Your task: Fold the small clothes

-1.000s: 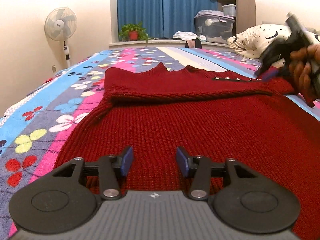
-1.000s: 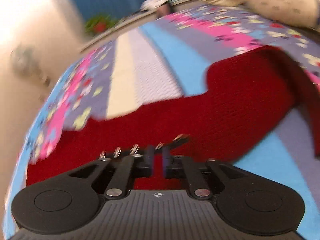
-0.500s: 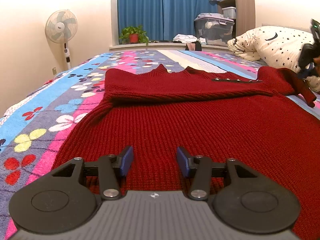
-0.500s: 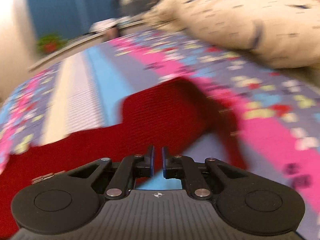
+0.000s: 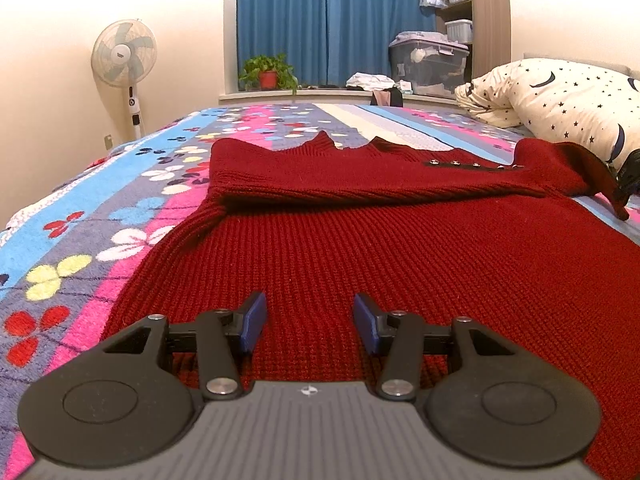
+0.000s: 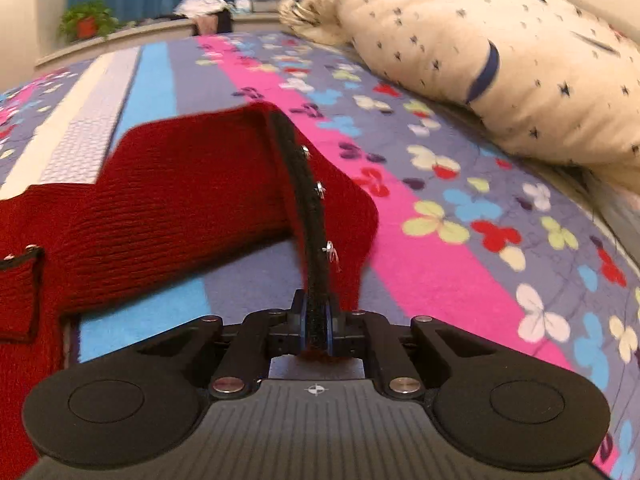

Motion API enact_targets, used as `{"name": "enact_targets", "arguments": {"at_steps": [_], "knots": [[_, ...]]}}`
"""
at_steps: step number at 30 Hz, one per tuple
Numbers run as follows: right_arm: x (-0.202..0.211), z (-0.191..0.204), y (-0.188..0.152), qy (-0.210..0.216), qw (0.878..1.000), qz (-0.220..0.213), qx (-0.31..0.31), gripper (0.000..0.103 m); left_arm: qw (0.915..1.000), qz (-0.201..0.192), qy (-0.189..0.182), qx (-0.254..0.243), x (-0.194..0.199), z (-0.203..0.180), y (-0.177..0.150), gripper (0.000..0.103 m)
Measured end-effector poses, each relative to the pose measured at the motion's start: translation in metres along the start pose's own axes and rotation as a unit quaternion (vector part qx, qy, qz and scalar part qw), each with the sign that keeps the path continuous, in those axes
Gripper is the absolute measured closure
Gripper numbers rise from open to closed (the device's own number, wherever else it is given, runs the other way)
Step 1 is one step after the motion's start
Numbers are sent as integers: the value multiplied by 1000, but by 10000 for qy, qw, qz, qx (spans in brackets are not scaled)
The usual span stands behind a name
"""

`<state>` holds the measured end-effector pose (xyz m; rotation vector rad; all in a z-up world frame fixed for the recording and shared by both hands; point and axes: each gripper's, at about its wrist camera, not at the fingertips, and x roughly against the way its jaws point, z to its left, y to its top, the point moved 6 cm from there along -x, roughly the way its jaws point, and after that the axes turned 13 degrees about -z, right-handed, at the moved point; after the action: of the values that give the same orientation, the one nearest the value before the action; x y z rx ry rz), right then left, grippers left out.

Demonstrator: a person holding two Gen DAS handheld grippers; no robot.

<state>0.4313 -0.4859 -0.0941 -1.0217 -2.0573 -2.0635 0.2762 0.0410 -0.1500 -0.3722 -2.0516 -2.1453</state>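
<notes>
A dark red knitted sweater (image 5: 380,248) lies spread on the flowered bedspread (image 5: 100,208), its left sleeve folded across the chest. My left gripper (image 5: 308,322) is open and empty, low over the sweater's hem. My right gripper (image 6: 317,326) is shut on the sweater's right sleeve (image 6: 192,192), pinching the dark cuff edge with small metal studs (image 6: 316,216). The sleeve stretches away from the jaws over the bedspread. In the left wrist view the right gripper (image 5: 628,176) shows at the far right by the sleeve end.
A white pillow with stars (image 5: 568,100) lies at the right of the bed, also in the right wrist view (image 6: 500,60). A standing fan (image 5: 124,64), a potted plant (image 5: 268,74) and storage boxes (image 5: 428,60) stand beyond the bed.
My right gripper has moved to the right sleeve's end and now grips its studded cuff edge. My left gripper has stayed still and open.
</notes>
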Motion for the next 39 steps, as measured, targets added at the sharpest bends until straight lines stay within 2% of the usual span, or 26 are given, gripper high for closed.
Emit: {"name": "enact_targets", "arguments": {"at_steps": [2,3,5,6,8,11,13,15,16,18,19,20,22,24,28,31,35,37,39], "knots": [[24,8,19,252,9994,-207,87,95,10000,-19,-16,41,1,1,0,49],[38,17,33,506,9983,-273,65,95,10000,-33,-30,74,1,2,0,49],[69,51,61,1448,9892,-184,166,95,9998,-66,-60,158,2,3,0,49],[88,76,78,2079,9780,-49,172,96,9998,-77,-70,185,2,4,0,49],[120,125,110,3013,9533,137,126,96,9997,-84,-83,212,2,5,0,49],[159,210,155,3925,9193,176,229,96,9996,-73,-102,257,2,6,2,49],[177,273,174,4501,8921,375,154,96,9995,-64,-109,275,2,6,2,49],[192,332,181,4987,8651,510,169,94,9994,-59,-133,319,2,7,3,49],[198,360,179,5168,8533,684,91,83,9992,-54,-153,364,2,8,3,49],[204,394,174,5343,8382,1094,-34,78,9985,-31,-228,500,2,12,4,48],[206,399,170,5363,8361,1155,-77,77,9979,-25,-278,588,2,14,4,47],[207,397,167,5341,8375,1151,-109,76,9973,-19,-317,665,3,15,4,47],[208,378,159,5247,8448,1046,-121,64,9968,-9,-337,719,3,16,5,46],[200,339,149,4951,8642,887,-137,60,9974,6,-314,647,2,14,6,46],[172,241,104,4020,9132,662,-66,60,9986,22,-244,460,6,9,11,46],[156,168,60,3373,9386,702,-171,60,9975,-76,-294,633,11,14,29,48],[138,104,6,2792,9554,713,-645,60,9935,-231,15,1118,1,40,63,53],[126,88,-15,2659,9553,718,-1075,59,9915,-121,151,1290,-16,55,75,56],[117,85,-30,2547,9568,711,-1212,59,9906,6,288,1337,-36,69,84,58]]}}
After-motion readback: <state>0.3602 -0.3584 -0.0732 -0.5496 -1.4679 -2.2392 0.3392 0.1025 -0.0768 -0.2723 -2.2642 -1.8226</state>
